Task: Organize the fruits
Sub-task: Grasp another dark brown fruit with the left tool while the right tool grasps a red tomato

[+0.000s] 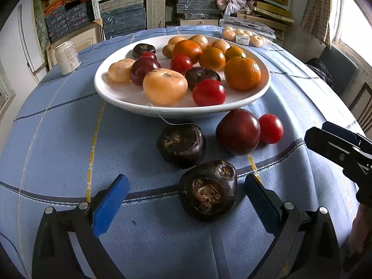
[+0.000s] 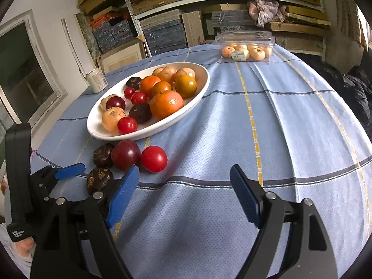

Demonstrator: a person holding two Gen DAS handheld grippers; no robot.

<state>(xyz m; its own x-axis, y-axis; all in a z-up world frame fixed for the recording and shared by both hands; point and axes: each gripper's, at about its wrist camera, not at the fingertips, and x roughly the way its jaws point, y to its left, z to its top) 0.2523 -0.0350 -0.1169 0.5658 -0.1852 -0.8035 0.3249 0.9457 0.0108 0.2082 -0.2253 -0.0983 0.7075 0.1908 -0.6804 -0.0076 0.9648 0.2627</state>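
Four fruits on cloth; left gripper (image 1: 186, 200) agape around water chestnut (image 1: 208, 190).

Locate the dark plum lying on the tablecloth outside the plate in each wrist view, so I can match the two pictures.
Left wrist view: the dark plum sits right of centre, just in front of the white plate, touching a red tomato on its right.
Right wrist view: the same plum lies lower left, below the plate's near rim, above the right gripper.
Shared landmark: the tomato beside it.
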